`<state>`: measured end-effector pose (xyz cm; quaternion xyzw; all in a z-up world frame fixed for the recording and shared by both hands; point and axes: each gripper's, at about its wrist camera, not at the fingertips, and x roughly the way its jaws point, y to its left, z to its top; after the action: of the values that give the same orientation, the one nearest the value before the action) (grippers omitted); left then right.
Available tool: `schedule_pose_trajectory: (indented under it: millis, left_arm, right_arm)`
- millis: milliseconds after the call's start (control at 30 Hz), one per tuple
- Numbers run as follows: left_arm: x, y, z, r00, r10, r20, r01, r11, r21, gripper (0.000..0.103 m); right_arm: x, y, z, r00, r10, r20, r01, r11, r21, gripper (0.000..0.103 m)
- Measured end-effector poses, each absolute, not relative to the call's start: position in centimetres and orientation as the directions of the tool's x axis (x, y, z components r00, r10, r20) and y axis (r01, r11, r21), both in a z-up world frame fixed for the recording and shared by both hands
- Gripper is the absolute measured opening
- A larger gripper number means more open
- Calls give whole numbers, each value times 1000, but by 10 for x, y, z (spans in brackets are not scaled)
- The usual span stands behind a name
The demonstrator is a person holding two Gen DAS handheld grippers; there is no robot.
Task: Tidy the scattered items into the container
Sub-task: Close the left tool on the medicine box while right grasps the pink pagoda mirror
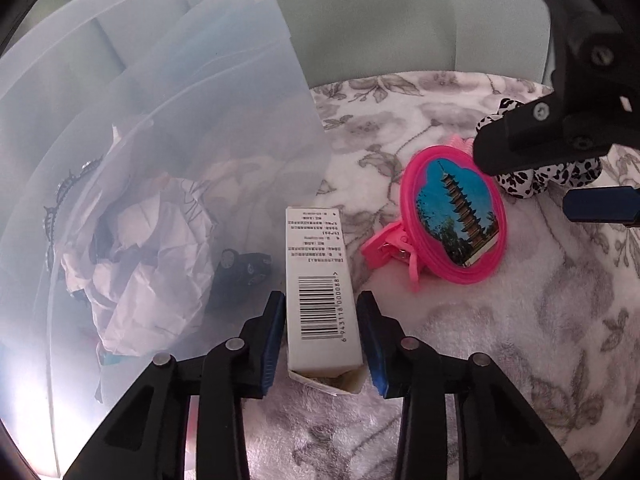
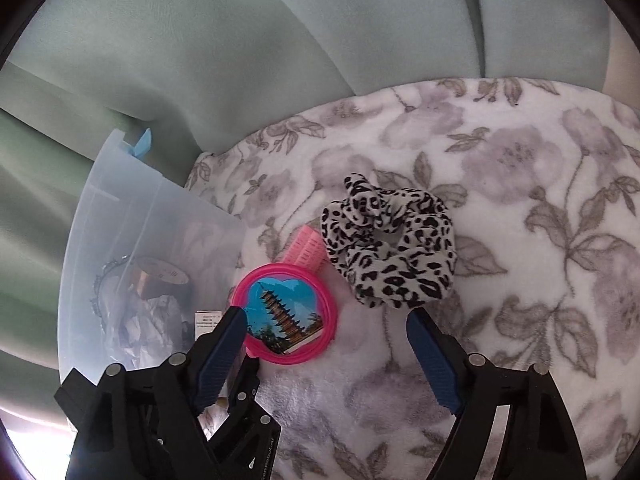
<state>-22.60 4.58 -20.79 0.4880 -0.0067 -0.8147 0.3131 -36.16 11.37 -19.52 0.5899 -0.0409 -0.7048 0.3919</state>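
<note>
Left gripper (image 1: 322,320) jaws narrowed; right gripper (image 2: 328,344) jaws wide

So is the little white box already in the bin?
Not yet. The white box lies on the flowery blanket, outside the clear bin, between the left tool's fingers.

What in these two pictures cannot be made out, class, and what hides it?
- Left wrist view: container contents blurred by its frosted wall.
- Left wrist view: scrunchie mostly covered by the right hand-held gripper.
- Right wrist view: white box largely behind that gripper's finger.
- Both views: box print too small.
</note>
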Motion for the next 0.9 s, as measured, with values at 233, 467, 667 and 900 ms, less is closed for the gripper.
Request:
schedule_pose_trajectory:
  millis: [233,467,667,900]
  left_arm:
    - [-215,41,-204,-338,-481,-809,534,-806,256,26]
    - [-203,38,-204,-337,-427,-839,548,-814,194,26]
    - [-198,36,-204,-340,-396,-853,549,-820,162,26]
    - [-196,34,-206,-343,-378,-860,548,-824,143,26]
  right_arm:
    - [-353,79,-195,41,-577,-816,544,-672,502,84]
    - [-339,55,-199,31,-515,-856,579,-689,436,84]
    - [-339,49,-204,16,-467,-884,582,-715,389,84]
    - [-339,49,-207,-7,-422,-906,568,-748,344,74]
